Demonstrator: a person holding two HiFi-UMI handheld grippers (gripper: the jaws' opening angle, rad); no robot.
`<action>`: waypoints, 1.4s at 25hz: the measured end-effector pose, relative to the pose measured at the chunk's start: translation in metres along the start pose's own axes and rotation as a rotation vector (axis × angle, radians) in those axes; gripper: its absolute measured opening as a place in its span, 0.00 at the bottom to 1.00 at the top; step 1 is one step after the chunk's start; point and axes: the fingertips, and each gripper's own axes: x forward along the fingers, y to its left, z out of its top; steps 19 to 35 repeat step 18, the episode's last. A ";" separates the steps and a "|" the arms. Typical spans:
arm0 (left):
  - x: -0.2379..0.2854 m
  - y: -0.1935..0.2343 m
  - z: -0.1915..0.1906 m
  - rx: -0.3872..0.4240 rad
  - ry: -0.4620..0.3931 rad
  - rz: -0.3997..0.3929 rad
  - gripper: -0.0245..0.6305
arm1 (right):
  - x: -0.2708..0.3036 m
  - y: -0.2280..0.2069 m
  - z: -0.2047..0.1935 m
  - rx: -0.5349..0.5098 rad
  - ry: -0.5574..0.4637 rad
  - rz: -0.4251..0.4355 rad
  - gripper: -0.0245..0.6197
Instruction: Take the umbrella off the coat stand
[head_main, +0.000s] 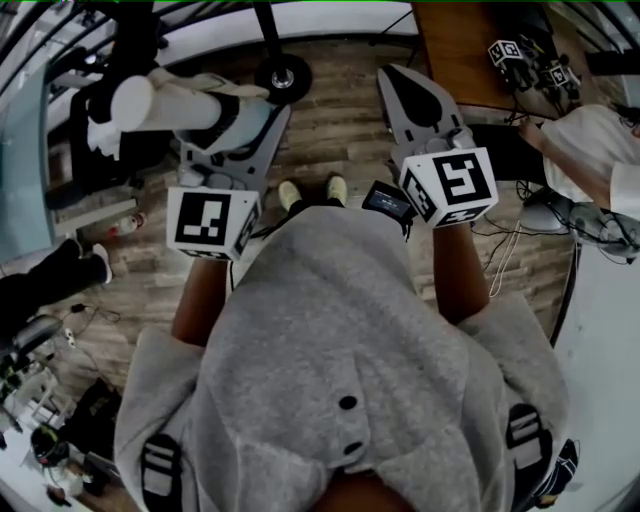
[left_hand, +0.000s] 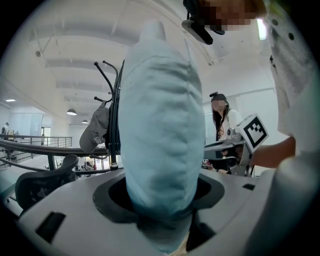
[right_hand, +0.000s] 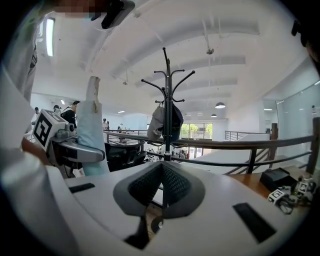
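A folded pale blue umbrella (left_hand: 162, 125) stands upright between the jaws of my left gripper (left_hand: 162, 202), which is shut on it. From the head view the umbrella (head_main: 165, 102) looks like a pale roll crossing the left gripper (head_main: 240, 112). My right gripper (right_hand: 161, 172) is shut with nothing in it, its pads meeting at the tip (head_main: 395, 80). The black coat stand (right_hand: 167, 100) rises straight ahead, apart from both grippers, with a grey cap (right_hand: 159, 122) hanging on it. Its round base (head_main: 283, 78) sits on the wooden floor between the two grippers.
A wooden desk (head_main: 460, 40) with spare marker-cube grippers (head_main: 520, 60) stands at the upper right. Another person (head_main: 590, 150) sits to its right. A dark railing (right_hand: 225, 145) runs behind the stand. An office chair (left_hand: 45, 182) is low on the left.
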 end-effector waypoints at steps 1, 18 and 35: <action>0.001 -0.003 -0.002 0.003 0.010 -0.003 0.47 | -0.002 -0.003 -0.001 0.005 -0.002 -0.004 0.05; 0.020 0.001 0.015 -0.020 -0.055 -0.078 0.47 | 0.008 -0.009 0.000 0.015 0.001 -0.034 0.05; 0.020 0.001 0.015 -0.020 -0.055 -0.078 0.47 | 0.008 -0.009 0.000 0.015 0.001 -0.034 0.05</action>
